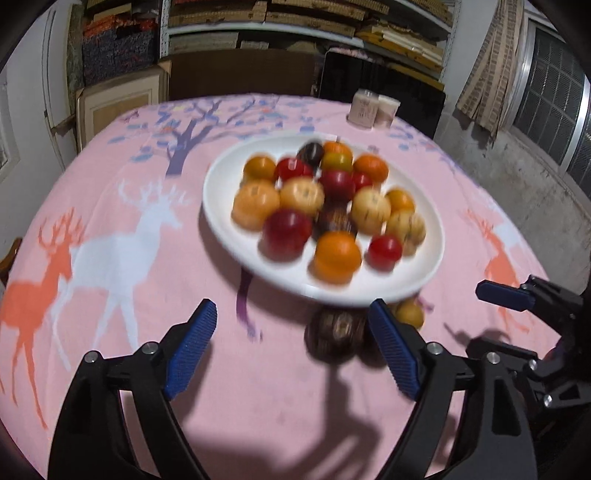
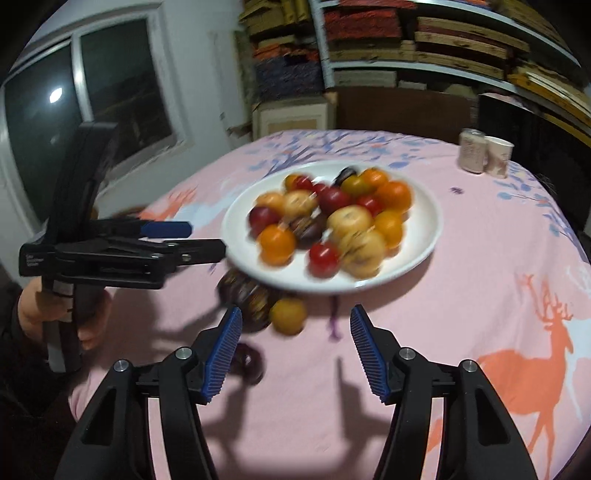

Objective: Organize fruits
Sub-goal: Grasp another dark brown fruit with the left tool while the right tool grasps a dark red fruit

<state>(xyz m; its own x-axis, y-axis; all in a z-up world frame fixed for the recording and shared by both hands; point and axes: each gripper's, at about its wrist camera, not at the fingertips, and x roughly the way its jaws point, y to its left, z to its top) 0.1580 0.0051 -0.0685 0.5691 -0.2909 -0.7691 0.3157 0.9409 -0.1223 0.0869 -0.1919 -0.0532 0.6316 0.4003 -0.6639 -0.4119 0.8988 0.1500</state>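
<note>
A white plate (image 1: 229,229) holds several orange, red, yellow and dark fruits; it also shows in the right wrist view (image 2: 424,236). On the pink cloth in front of it lie a dark brown fruit (image 1: 334,334) and a small yellow fruit (image 1: 410,314), also in the right wrist view as the dark fruit (image 2: 245,295) and the yellow fruit (image 2: 289,315). Another dark fruit (image 2: 249,360) lies nearer. My left gripper (image 1: 291,343) is open and empty, just left of the dark fruit. My right gripper (image 2: 295,350) is open and empty, just before the yellow fruit.
Two cups (image 1: 373,109) stand at the table's far right edge. The round table has a pink deer-print cloth (image 1: 110,258). Shelves with stacked boards (image 1: 295,22) stand behind. The right gripper (image 1: 517,299) shows at the left view's right edge; the left gripper (image 2: 155,240) at the right view's left.
</note>
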